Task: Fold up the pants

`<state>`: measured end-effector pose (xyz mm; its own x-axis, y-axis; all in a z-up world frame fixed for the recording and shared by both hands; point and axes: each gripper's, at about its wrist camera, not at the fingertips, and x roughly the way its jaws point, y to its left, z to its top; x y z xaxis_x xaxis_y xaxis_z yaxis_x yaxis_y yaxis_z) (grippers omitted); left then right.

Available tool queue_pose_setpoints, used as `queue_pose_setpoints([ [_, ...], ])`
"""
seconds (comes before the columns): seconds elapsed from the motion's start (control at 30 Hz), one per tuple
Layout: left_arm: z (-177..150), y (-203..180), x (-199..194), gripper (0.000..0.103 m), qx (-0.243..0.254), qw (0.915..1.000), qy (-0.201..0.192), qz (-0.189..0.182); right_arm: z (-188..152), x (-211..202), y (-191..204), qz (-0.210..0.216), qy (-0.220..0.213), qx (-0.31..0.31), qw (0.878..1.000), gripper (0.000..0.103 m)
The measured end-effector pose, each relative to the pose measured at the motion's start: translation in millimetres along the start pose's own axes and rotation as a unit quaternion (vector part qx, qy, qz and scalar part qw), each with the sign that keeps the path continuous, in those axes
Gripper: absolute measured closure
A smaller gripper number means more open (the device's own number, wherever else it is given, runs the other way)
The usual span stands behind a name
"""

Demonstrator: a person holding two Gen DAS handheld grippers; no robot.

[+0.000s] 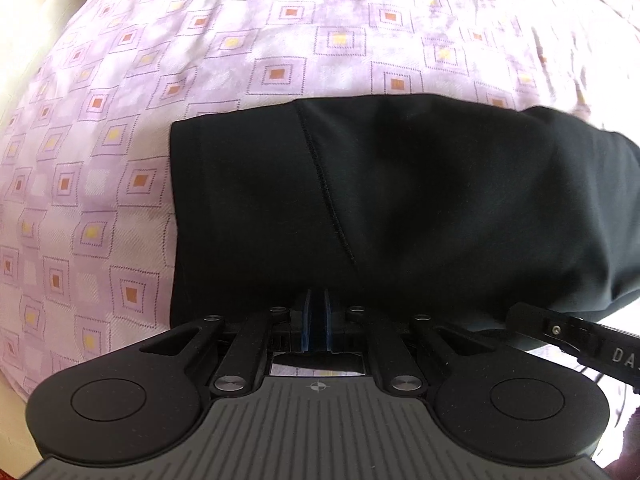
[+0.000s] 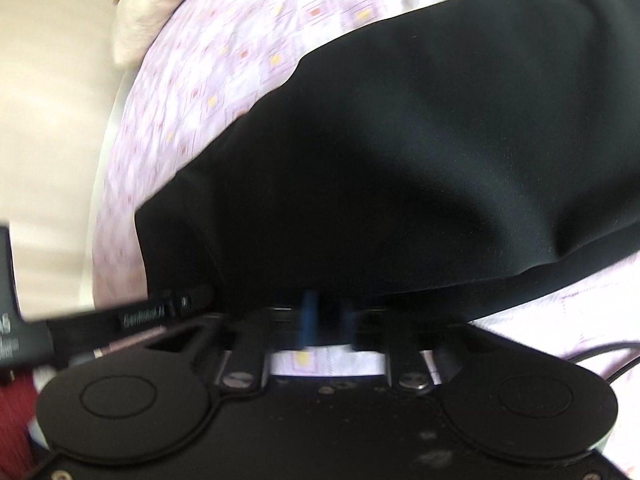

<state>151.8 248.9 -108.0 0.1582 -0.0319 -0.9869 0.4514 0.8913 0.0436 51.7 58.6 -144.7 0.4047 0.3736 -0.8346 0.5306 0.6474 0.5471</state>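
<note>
Black pants [image 1: 400,200] lie folded on a pink patterned bedsheet [image 1: 160,60]. My left gripper [image 1: 317,304] has its blue pads close together, pinching the near edge of the pants. In the right wrist view the pants [image 2: 400,160] fill the middle, with their near edge draped over my right gripper [image 2: 326,312]. Its blue pads [image 2: 308,312] stand slightly apart with black cloth between them; the frame is blurred. The right gripper's body shows at the right edge of the left wrist view [image 1: 580,336].
The bedsheet [image 2: 240,40] covers the bed in both views. A cream wall or floor [image 2: 48,120] lies beyond the bed's left edge. A pale pillow [image 2: 152,12] sits at the top left. A cable [image 2: 600,356] runs at the lower right.
</note>
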Motion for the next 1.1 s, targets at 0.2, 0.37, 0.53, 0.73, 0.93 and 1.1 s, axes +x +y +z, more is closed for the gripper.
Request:
queue_pose_setpoints([
  [0.2, 5.7, 7.4, -26.5, 0.095, -0.001, 0.9994, -0.034, -0.011, -11.8, -18.9, 18.7, 0.0, 0.015, -0.059, 0.998, 0.099],
  [0.37, 17.6, -5.2, -30.3, 0.095, 0.017, 0.9985, -0.045, -0.026, -17.7, -14.6, 15.7, -0.022, 0.042, -0.064, 0.997, 0.1],
  [0.53, 19.2, -32.8, -26.0, 0.095, 0.043, 0.9974, -0.048, -0.032, -18.9, 7.3, 18.8, -0.044, 0.064, -0.085, 0.993, 0.1],
  [0.73, 13.8, -52.4, 2.9, 0.095, 0.05, 0.9985, -0.013, -0.02, -10.9, 23.9, 16.3, -0.047, 0.076, -0.095, 0.992, 0.1],
  [0.93, 2.7, -35.6, 16.6, 0.095, 0.03, 0.9986, -0.001, -0.044, -0.3, -11.7, 26.5, -0.027, 0.102, -0.154, 0.982, 0.087],
  [1.1, 7.0, -33.0, 19.7, 0.096, 0.014, 0.9988, 0.01, -0.046, 51.9, -59.0, 34.8, -0.028, 0.021, -0.19, 0.981, 0.075],
])
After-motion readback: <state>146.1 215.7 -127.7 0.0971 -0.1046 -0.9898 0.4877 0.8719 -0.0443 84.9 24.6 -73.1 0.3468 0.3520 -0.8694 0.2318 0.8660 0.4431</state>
